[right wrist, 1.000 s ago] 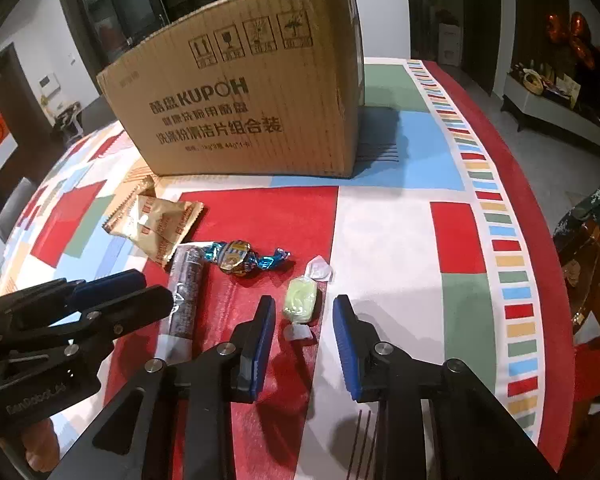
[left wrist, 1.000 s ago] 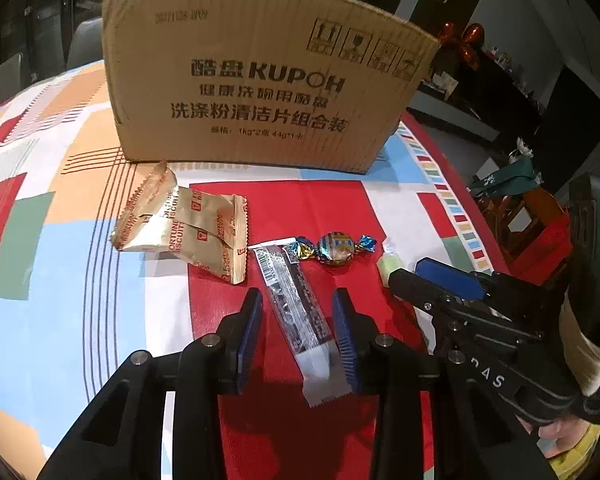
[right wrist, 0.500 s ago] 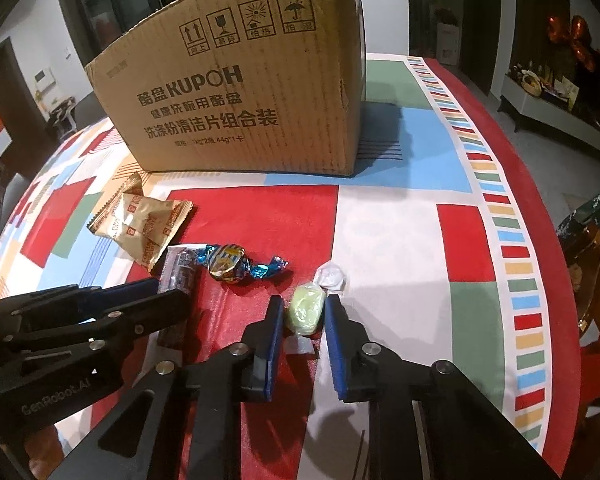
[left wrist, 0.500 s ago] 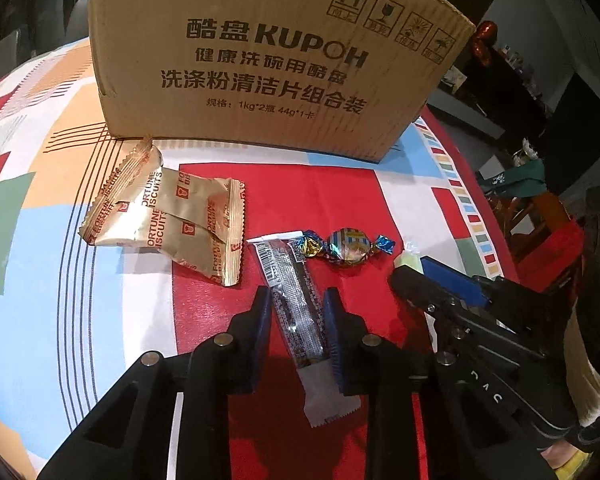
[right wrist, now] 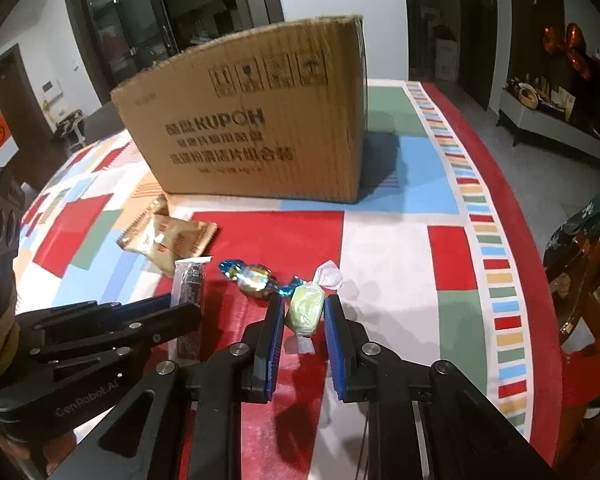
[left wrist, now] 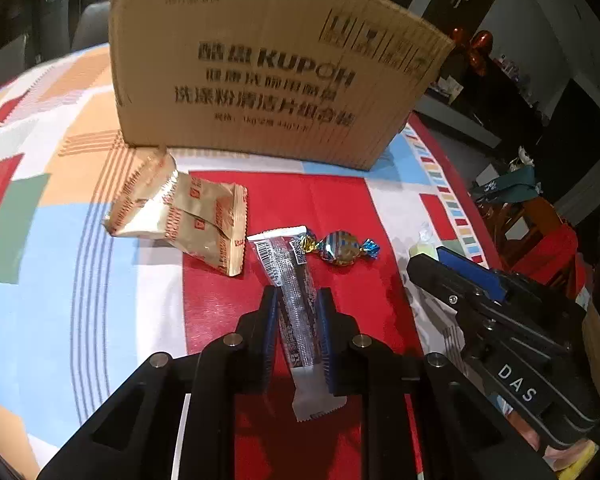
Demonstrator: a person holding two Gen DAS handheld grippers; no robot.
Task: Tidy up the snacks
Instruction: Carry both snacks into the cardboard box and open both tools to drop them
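- Landmark: I take the cardboard box point(left wrist: 276, 76) as reference; it stands upright on the patterned cloth point(left wrist: 60, 248), printed side toward both cameras.
- Gold biscuit packs point(left wrist: 184, 220): two, overlapping, lying on the cloth in front of the box's left corner, just short of touching it. Neither gripper is on them.
- Left gripper point(left wrist: 297, 304): I see its jaws narrowed onto the dark stick pack point(left wrist: 294, 292), blue pads pressing both long sides at mid-length. The pack points toward the box; its white crimped tail sticks out behind the pads.
- Foil candy point(left wrist: 340, 249): blue-and-gold twist wrap, lying free in front of the box's middle, between the stick pack and the green sweet.
- Right gripper point(right wrist: 303, 314): I see its jaws clamped on the green sweet point(right wrist: 305, 309), one pad on each side. The clear twist end toward the box pokes out ahead of the pads. I cannot tell whether the sweet is clear of the cloth.
- Both held snacks sit in front of the box, on its printed side, not inside it.
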